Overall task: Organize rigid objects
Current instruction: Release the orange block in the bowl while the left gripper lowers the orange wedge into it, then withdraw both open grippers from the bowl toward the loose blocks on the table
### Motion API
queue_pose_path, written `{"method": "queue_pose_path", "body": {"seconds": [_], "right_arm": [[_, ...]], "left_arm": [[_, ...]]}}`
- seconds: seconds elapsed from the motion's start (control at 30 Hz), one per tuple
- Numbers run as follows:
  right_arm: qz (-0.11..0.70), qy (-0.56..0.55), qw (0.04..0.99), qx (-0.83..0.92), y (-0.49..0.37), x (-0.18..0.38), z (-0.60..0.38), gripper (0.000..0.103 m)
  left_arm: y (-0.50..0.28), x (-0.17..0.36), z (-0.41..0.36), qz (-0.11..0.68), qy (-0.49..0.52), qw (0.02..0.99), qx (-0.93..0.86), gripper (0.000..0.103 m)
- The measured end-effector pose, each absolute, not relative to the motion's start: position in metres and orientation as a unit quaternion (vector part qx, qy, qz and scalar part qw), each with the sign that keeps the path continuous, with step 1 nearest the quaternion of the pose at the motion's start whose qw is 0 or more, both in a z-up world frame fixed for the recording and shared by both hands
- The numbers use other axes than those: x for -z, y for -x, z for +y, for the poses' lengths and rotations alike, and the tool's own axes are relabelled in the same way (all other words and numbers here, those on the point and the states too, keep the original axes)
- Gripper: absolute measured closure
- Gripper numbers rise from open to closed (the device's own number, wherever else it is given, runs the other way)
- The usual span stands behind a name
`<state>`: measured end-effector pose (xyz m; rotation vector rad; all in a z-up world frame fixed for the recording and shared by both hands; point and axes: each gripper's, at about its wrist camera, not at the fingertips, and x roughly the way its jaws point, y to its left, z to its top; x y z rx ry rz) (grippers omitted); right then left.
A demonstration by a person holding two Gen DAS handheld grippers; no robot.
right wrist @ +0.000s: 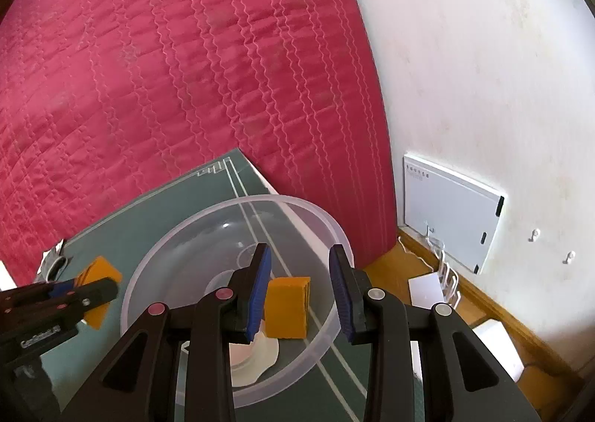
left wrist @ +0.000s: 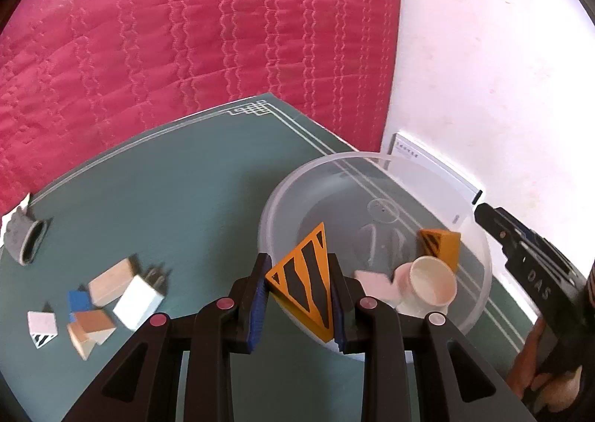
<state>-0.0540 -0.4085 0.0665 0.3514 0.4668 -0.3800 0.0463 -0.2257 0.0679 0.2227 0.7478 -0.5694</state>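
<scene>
Your left hand-held gripper [left wrist: 299, 295] is clamping the yellow striped wedge [left wrist: 305, 284] beside the clear bowl [left wrist: 479, 310]; your right hand-held gripper [right wrist: 299, 288] is hanging wide open, holding nothing.

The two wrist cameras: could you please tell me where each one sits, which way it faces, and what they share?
Left wrist: on the left gripper, facing forward and down at the clear bowl; its fingers clamp a yellow striped wedge; the person's right hand shows.
Right wrist: on the open right gripper, above the bowl.
Shared: bowl, yellow block, green table, red quilt.
</scene>
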Motion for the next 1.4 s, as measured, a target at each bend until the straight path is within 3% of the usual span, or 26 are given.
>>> {"method": "queue_pose_path", "body": {"seconds": [0.23, 0.3, 0.37, 0.7, 1.3, 1.4], "right_arm": [[0.227, -0.171, 0.94, 0.187, 0.055, -0.067, -0.408, 0.069], [0.227, -0.17, 0.94, 0.188, 0.055, -0.068, -0.407, 0.069], [0.227, -0.17, 0.94, 0.187, 0.055, -0.068, -0.408, 0.068], [0.227, -0.168, 0.94, 0.188, 0.055, -0.068, -0.407, 0.062], [0.237, -0.172, 0.935, 0.201, 0.054, -0.066, -0.415, 0.061], [0.237, -0.168, 0.935, 0.203, 0.054, -0.066, -0.413, 0.052]], "left_arm": [[-0.052, -0.064, -0.241, 0.361, -0.106, 0.882, 0.284, 0.071], [-0.055, -0.063, -0.24, 0.364, -0.103, 0.882, 0.279, 0.053], [-0.056, -0.062, -0.235, 0.363, -0.097, 0.886, 0.272, 0.044], [-0.055, -0.06, -0.212, 0.352, -0.098, 0.902, 0.231, 0.017], [-0.051, -0.058, -0.18, 0.327, -0.133, 0.924, 0.147, 0.014], [-0.049, -0.059, -0.172, 0.32, -0.138, 0.927, 0.137, 0.013]]}}
